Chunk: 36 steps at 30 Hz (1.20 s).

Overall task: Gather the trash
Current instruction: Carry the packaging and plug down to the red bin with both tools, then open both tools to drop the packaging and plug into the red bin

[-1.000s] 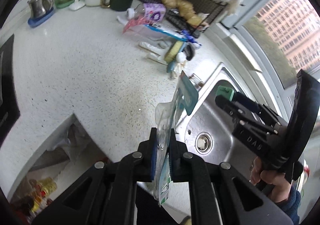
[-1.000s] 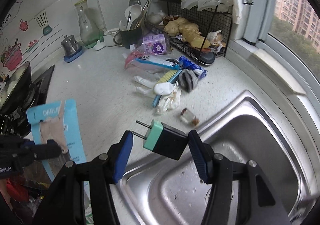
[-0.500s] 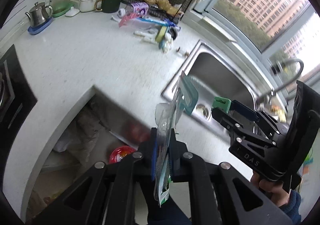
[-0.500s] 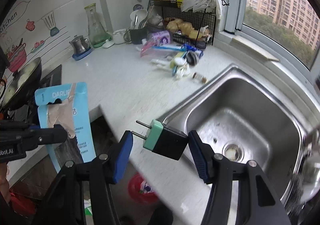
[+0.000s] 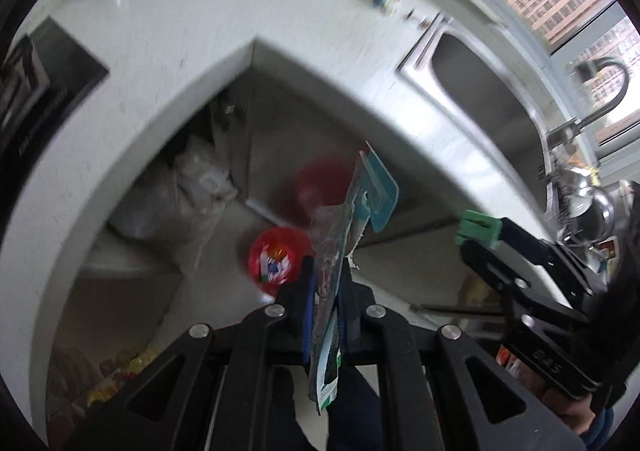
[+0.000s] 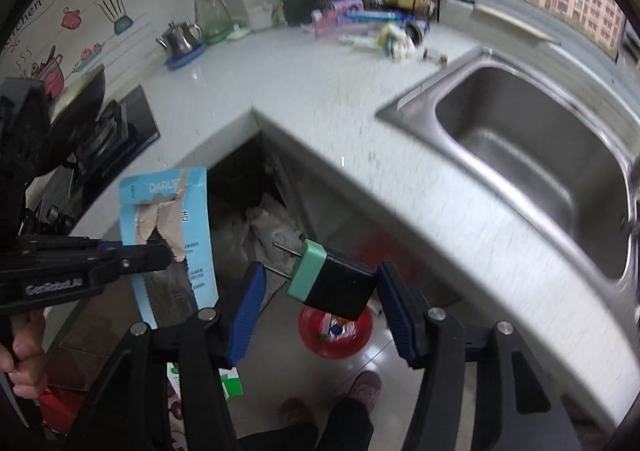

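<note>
My left gripper (image 5: pixel 326 291) is shut on a torn blue packaging card (image 5: pixel 352 231), held edge-on above the floor; the card also shows in the right wrist view (image 6: pixel 172 223). My right gripper (image 6: pixel 320 291) is shut on a black charger plug with a green face (image 6: pixel 332 283), also seen in the left wrist view (image 5: pixel 480 229). A red trash bin (image 6: pixel 336 335) with wrappers inside stands on the floor below both grippers, in front of the counter corner; it shows in the left wrist view (image 5: pixel 276 261) too.
The white counter (image 6: pixel 320 91) wraps around an inner corner, with a steel sink (image 6: pixel 540 155) on the right and a stove (image 6: pixel 100 131) on the left. Clutter (image 6: pixel 380 31) lies at the counter's back. A bag (image 5: pixel 188 195) sits under the counter. The person's feet (image 6: pixel 360 391) are below.
Both grippers have pulled back from the counter and sink and lowered, still holding their items. The red bin on the floor has come into full view beneath them.
</note>
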Each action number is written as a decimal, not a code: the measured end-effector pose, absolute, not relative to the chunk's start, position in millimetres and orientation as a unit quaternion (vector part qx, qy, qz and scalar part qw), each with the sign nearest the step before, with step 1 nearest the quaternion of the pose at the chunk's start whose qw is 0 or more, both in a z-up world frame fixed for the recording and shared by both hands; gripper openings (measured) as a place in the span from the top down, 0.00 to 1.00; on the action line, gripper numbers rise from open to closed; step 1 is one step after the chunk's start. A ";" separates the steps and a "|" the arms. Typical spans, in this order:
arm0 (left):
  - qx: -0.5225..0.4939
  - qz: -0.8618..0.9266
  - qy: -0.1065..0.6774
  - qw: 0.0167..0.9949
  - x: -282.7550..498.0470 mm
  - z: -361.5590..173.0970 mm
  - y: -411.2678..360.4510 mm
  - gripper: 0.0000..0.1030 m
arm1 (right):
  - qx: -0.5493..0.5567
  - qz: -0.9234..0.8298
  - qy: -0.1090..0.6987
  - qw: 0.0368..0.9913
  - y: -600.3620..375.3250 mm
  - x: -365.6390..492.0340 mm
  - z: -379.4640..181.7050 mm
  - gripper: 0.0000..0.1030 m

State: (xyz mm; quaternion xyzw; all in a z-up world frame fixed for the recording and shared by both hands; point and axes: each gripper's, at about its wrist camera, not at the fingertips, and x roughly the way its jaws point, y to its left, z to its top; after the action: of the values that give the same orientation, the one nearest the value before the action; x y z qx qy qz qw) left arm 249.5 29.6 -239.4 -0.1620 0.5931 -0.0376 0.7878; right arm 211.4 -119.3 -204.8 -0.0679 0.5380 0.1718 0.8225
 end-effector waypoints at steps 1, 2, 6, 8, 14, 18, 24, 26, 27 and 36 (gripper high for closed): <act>-0.156 -0.034 0.603 0.782 250.3 -252.2 27.8 0.92 | -0.068 0.171 0.538 0.823 -120.2 207.7 -211.2 0.47; -0.153 -0.032 0.608 0.779 249.7 -261.2 26.3 0.92 | -0.070 0.170 0.539 0.822 -121.0 203.5 -218.4 0.47; -0.130 -0.017 0.616 0.777 252.1 -298.3 18.5 0.92 | -0.075 0.172 0.545 0.817 -127.6 192.2 -249.4 0.47; -0.130 -0.016 0.623 0.771 253.7 -320.7 16.7 0.92 | -0.076 0.177 0.551 0.812 -129.5 187.1 -269.0 0.47; -0.134 -0.021 0.633 0.762 264.3 -408.3 14.5 0.92 | -0.083 0.185 0.576 0.792 -132.2 192.1 -350.9 0.47; -0.135 -0.030 0.632 0.763 273.5 -475.3 10.0 0.92 | -0.085 0.191 0.587 0.783 -133.3 201.2 -420.9 0.47; -0.125 -0.047 0.624 0.770 293.8 -578.9 4.0 0.92 | -0.090 0.202 0.591 0.776 -137.4 218.1 -533.1 0.47; -0.126 -0.044 0.625 0.769 301.1 -615.0 1.3 0.92 | -0.094 0.204 0.591 0.775 -135.1 222.0 -560.6 0.47; -0.127 -0.044 0.627 0.767 304.4 -631.9 0.8 0.92 | -0.095 0.204 0.591 0.775 -136.1 224.3 -576.1 0.47; -0.131 -0.043 0.625 0.769 321.2 -735.3 1.1 0.92 | -0.089 0.207 0.617 0.754 -141.6 230.0 -687.0 0.47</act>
State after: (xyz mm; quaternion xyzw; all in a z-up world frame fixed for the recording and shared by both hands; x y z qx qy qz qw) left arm 321.2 1.1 -735.3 -0.1308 0.6246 -0.0430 0.7687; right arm 230.0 -141.6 -687.0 -0.0892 0.6170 0.2069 0.7540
